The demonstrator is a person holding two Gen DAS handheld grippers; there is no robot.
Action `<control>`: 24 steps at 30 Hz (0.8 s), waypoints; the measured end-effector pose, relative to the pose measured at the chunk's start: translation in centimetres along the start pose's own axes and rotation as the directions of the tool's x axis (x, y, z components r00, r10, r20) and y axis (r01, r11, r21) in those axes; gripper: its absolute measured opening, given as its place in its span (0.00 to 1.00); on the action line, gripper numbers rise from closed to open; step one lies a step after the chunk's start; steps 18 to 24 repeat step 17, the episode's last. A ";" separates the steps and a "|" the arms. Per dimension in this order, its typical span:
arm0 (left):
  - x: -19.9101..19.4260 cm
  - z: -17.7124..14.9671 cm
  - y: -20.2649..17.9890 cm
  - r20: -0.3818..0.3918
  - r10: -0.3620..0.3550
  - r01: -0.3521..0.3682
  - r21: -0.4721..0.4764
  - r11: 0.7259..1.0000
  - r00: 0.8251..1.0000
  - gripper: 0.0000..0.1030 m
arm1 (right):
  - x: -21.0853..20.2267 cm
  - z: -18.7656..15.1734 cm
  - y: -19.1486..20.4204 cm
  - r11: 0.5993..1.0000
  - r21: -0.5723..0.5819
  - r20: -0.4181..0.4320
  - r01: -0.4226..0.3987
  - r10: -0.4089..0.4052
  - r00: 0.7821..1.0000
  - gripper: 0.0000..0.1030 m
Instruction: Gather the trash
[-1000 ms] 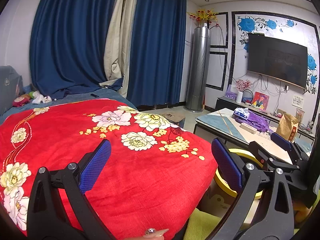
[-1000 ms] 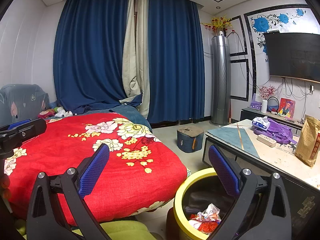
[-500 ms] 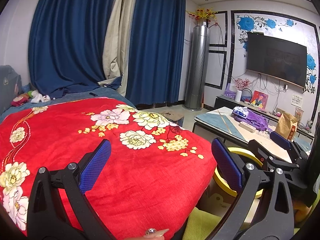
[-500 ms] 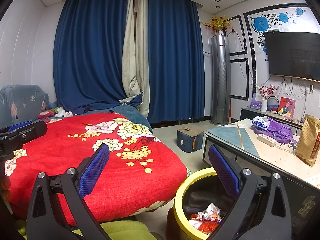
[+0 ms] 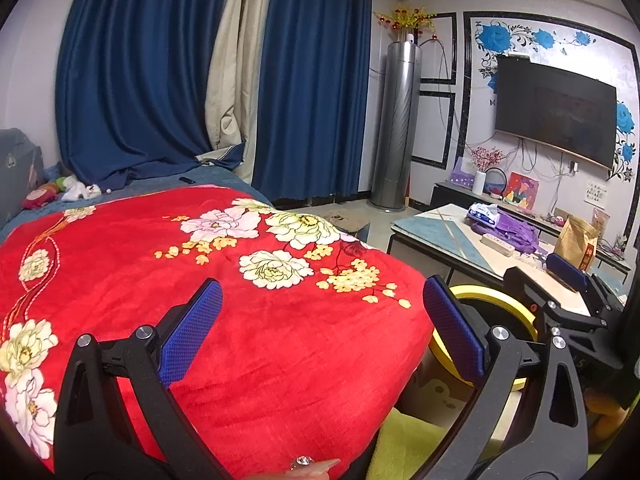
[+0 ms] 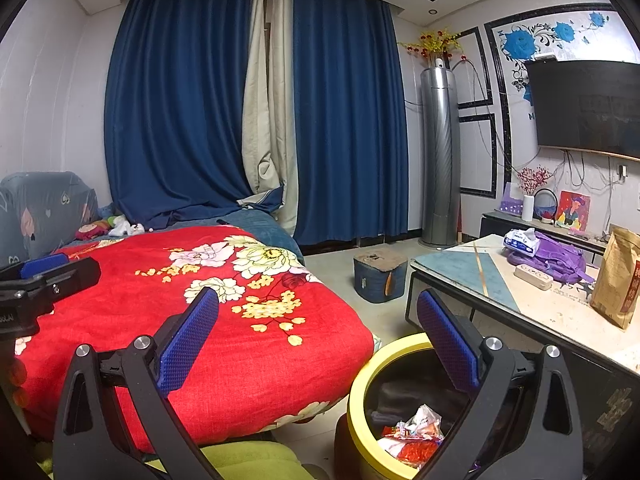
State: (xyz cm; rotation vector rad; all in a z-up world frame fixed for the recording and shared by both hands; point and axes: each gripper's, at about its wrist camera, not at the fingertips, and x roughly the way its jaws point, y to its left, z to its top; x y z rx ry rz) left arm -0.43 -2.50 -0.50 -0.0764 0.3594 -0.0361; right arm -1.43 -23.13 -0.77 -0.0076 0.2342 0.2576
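A yellow-rimmed trash bin [image 6: 362, 384] stands on the floor between the bed and the low table; crumpled red and white wrappers [image 6: 412, 434] lie inside it. Its rim also shows in the left wrist view [image 5: 504, 300]. My left gripper [image 5: 320, 336] is open and empty, held over the red floral blanket [image 5: 200, 280]. My right gripper [image 6: 318, 340] is open and empty, held above the bin's near side. The right gripper shows at the right edge of the left wrist view [image 5: 568, 280].
A low table [image 6: 472, 276] on the right holds a purple bag [image 6: 560, 256], a tissue pack [image 6: 520, 240], a power strip [image 6: 534, 276] and a brown paper bag [image 6: 618, 276]. A blue box [image 6: 378, 276] sits on the floor. A green cushion [image 6: 248, 460] lies below me.
The left wrist view has shifted slightly; otherwise both grippers stay open and nearly still.
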 end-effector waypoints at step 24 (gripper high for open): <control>-0.5 2.1 9.1 -0.115 0.238 -0.254 -0.155 0.955 0.964 0.89 | 4.8 2.7 4.7 0.990 0.001 -0.123 -0.142 0.141 0.982 0.94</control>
